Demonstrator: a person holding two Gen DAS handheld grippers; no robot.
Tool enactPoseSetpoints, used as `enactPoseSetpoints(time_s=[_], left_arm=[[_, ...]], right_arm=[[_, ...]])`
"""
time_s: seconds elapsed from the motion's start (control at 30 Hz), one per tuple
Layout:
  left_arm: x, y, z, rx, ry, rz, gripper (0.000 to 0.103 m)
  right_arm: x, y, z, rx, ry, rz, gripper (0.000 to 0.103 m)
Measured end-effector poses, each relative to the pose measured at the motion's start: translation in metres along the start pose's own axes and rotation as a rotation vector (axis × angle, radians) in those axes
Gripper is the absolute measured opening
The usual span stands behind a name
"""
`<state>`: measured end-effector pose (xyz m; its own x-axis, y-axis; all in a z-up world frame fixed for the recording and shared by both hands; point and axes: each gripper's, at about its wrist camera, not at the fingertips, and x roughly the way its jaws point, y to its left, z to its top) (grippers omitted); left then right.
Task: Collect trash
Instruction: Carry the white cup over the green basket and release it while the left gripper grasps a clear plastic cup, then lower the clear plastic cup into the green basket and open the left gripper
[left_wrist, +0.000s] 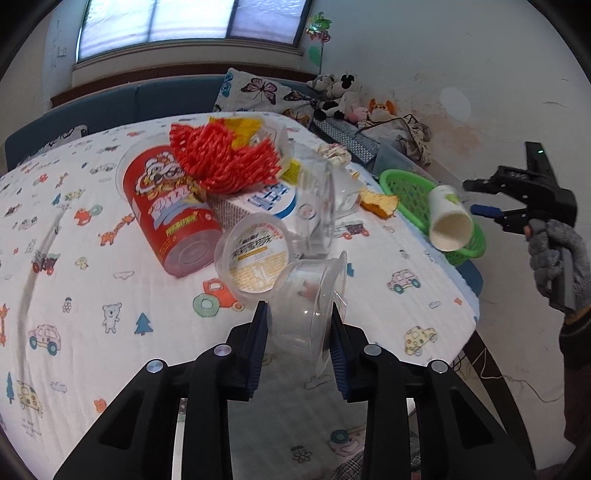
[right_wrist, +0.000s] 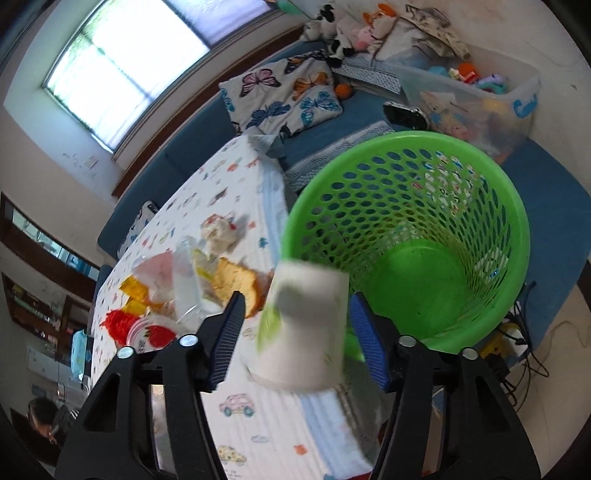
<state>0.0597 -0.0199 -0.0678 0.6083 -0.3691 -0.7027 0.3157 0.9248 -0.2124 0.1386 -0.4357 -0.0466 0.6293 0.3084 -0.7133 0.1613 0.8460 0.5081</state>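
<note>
Left wrist: claw (left_wrist: 299, 343) grips clear cup (left_wrist: 308, 306)

Left gripper (left_wrist: 299, 347): black plastic linkage, silver round screws, blue ribbed pads. Right gripper (right_wrist: 297, 336): same build, green LED on the body. Hand (left_wrist: 561, 258): grey knit glove, dark sleeve.

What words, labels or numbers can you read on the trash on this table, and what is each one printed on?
Nothing is clear enough to quote.
Red snack can: cartoon logo and a yellow strip of print, too blurred to read.
Plastic cup lid: dark Chinese characters, too small to read.
White package: large blue characters, partly hidden, unreadable.
Paper cup: only a green mark, no legible text.
</note>
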Motion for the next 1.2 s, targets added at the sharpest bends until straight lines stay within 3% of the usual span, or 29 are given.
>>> enactPoseSetpoints(time_s=[0.33,0.6,0.8,1.2], left_arm=[[-0.007,-0.024,0.020,0.042,-0.020,-0.044,0.030],[0.015,-0.061,0.059,0.117,-0.011,-0.107,0.030],[0.053,-0.100,0.092,0.167,0.024,-0.161,0.030],[0.136,-0.169,0.139,0.225,0.118,-0.181,0.031]], right_arm=[[0.001,-0.028,0.004,0.039,-0.007,-0.008,0.057],[-0.015,-0.022,0.001,-0.074,-0.057,-0.065,0.058],[-0.028,-0.023,-0.011,-0.183,-0.114,-0.130,0.067],[-0.055,-0.047,-0.019,-0.228,-0.225,-0.206,0.091]])
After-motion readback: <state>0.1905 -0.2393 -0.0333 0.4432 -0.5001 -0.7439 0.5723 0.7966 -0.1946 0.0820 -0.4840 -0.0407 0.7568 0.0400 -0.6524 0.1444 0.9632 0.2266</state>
